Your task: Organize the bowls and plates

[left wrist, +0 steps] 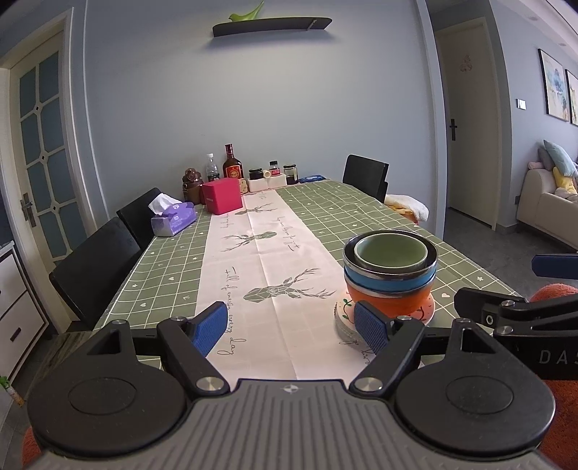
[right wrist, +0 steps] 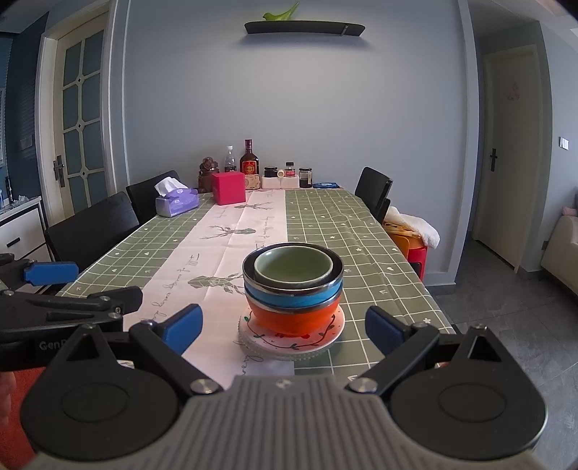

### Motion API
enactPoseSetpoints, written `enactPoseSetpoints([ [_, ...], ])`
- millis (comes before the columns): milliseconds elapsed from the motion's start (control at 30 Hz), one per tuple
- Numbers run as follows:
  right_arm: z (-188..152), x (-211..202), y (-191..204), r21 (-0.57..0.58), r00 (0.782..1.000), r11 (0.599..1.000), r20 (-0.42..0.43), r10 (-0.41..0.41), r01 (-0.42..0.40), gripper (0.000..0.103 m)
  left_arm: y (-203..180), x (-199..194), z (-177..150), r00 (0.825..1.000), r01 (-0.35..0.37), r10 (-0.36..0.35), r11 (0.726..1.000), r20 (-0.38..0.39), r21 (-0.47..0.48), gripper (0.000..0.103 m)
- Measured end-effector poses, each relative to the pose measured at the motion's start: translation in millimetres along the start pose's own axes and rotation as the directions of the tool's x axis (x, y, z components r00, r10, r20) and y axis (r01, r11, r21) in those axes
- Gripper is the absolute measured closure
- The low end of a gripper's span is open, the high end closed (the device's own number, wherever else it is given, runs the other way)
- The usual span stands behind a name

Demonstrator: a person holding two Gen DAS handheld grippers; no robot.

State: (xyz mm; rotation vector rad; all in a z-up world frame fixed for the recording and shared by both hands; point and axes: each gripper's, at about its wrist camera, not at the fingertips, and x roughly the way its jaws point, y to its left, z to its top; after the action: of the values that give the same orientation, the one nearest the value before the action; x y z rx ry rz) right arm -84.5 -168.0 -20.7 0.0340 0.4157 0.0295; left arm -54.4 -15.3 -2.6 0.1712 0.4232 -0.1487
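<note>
Both grippers gape empty: right gripper [right wrist: 283, 330] faces the bowl stack [right wrist: 292, 289] on plates [right wrist: 289, 341] at frame centre; left gripper [left wrist: 290, 327] sees it lower right, so right sits nearer.

Plates [right wrist: 292, 338] partly hidden under bowls [right wrist: 292, 285], far jar labels [right wrist: 289, 172] unreadable

Both cameras sit low at the near end of the table [left wrist: 173, 253], riding just behind their own blue fingers [left wrist: 211, 327] and facing down its length toward the far wall. From the left wrist the bowl stack [left wrist: 390, 274] lies close at two o'clock; from the right wrist it stands near, dead ahead at twelve. Both views share the stack, the runner [right wrist: 231, 246], the pink box [right wrist: 228, 188] and the wall shelf [right wrist: 303, 28].
</note>
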Motion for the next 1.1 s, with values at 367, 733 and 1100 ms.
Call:
enactPoseSetpoints([
  [367,-1.5,0.6,2.0,-0.001,1.000,1.000,-0.004,0.006,-0.006,0.008,1.0,-0.6,0.3,1.000,0.004,-0.004,1.000,-0.001,-0.007,0.010],
  [733,-1.6,1.3,2.3,-0.003,1.000,1.000,-0.008,0.006,-0.006,0.008,1.2,0.4,-0.2,1.000,0.006,-0.006,1.000,-0.006,-0.014,0.010],
  [1100,-1.3,0.9,1.2,0.001,1.000,1.000,-0.005,0.001,-0.001,0.008,2.7,1.4,0.0,1.000,0.002,-0.002,1.000,-0.005,-0.018,0.010],
])
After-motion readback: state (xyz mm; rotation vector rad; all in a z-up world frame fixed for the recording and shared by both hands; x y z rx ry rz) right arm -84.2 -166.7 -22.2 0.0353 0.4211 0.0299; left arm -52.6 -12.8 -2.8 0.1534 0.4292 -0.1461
